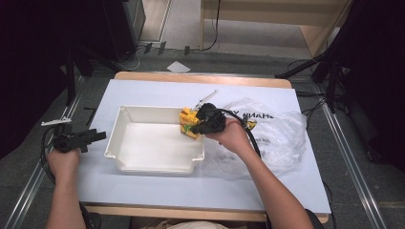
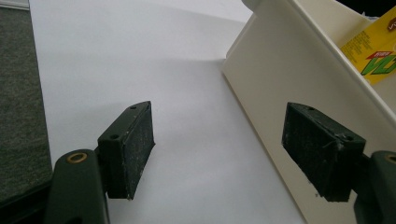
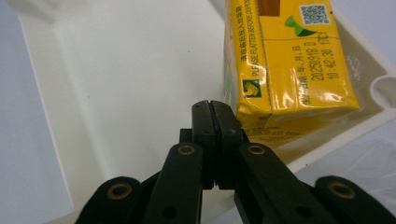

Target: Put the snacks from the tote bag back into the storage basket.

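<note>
While your right tongs (image 3: pixel 215 122) sit clenched beside the yellow carton (image 3: pixel 285 65) in the tray (image 1: pixel 143 138), nothing is gripped. Your left tongs (image 2: pixel 229 154) gape left of that tray.

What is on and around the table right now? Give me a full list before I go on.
Tray: one, cream-white, middle of the table, nothing else inside.
Drink cartons: a yellow pack, count unclear, at the tray's far right corner.
Plastic bag: one, clear with dark lettering, right of the tray.
Table: one, white top with a wood edge.
Paper scrap: one, white, on the floor beyond the table.
Left gripper: black, open, left of the tray.
Right gripper: black, jaws together beside the cartons; whether they pinch the wrap is unclear.
</note>
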Motion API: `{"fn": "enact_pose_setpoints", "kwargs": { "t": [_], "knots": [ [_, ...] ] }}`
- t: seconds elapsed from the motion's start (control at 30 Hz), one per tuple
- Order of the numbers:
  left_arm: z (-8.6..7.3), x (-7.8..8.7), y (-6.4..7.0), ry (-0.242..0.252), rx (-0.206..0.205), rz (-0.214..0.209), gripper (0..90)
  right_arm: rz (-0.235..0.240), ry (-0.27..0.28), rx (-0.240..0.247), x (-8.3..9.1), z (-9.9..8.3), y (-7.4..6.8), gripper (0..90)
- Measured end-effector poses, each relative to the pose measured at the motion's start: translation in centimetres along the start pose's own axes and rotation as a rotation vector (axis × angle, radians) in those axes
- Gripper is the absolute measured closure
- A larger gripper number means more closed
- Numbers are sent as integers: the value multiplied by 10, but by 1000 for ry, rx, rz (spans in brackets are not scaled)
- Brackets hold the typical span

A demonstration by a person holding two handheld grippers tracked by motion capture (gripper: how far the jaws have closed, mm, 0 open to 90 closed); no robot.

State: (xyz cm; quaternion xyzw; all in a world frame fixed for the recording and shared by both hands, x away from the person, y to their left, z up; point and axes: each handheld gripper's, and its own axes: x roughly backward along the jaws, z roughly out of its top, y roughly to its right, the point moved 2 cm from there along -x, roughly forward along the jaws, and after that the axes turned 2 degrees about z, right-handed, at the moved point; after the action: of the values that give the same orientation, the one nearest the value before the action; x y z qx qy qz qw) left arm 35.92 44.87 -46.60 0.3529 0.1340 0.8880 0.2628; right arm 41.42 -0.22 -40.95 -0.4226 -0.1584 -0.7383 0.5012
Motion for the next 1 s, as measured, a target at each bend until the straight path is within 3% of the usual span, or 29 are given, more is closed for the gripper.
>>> {"fn": "enact_pose_setpoints", "kwargs": {
  "t": [0.4,1.0],
  "knots": [
    [0,0,0,1,0,-9,267,-1,3,8,2,0,3,900],
    [0,0,0,5,3,-8,268,2,4,-32,9,-4,7,900]
  ]
}}
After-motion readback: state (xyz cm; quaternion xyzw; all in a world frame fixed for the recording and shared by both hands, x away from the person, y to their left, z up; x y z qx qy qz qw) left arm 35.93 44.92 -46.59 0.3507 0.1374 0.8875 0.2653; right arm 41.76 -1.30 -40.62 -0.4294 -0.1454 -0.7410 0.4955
